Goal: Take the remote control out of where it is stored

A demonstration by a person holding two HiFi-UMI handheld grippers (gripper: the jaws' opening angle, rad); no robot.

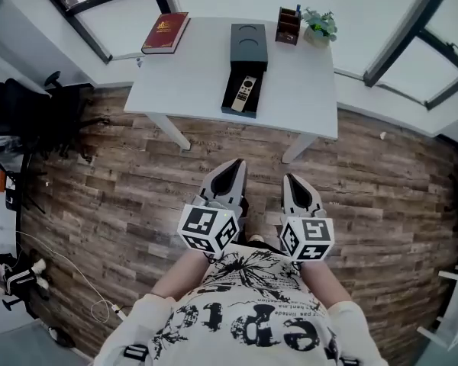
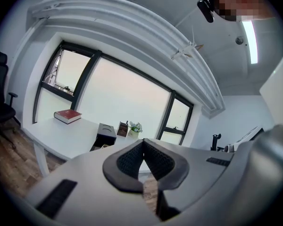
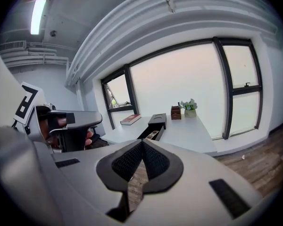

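While the left gripper (image 1: pixel 233 168) and right gripper (image 1: pixel 293 181) hang clenched and empty well short of the table (image 1: pixel 305 90), reaching its boxed remote control (image 1: pixel 247 90) seems the next need

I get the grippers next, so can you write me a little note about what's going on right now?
Grippers: left hand-held gripper shut and empty; right hand-held gripper shut and empty. Both are held close to the body.
Things: the remote control lies in the open tray of the black box on the white table, ahead across the floor.
Done: nothing touched yet.
Left: walk up, grip the remote control, lift it out.
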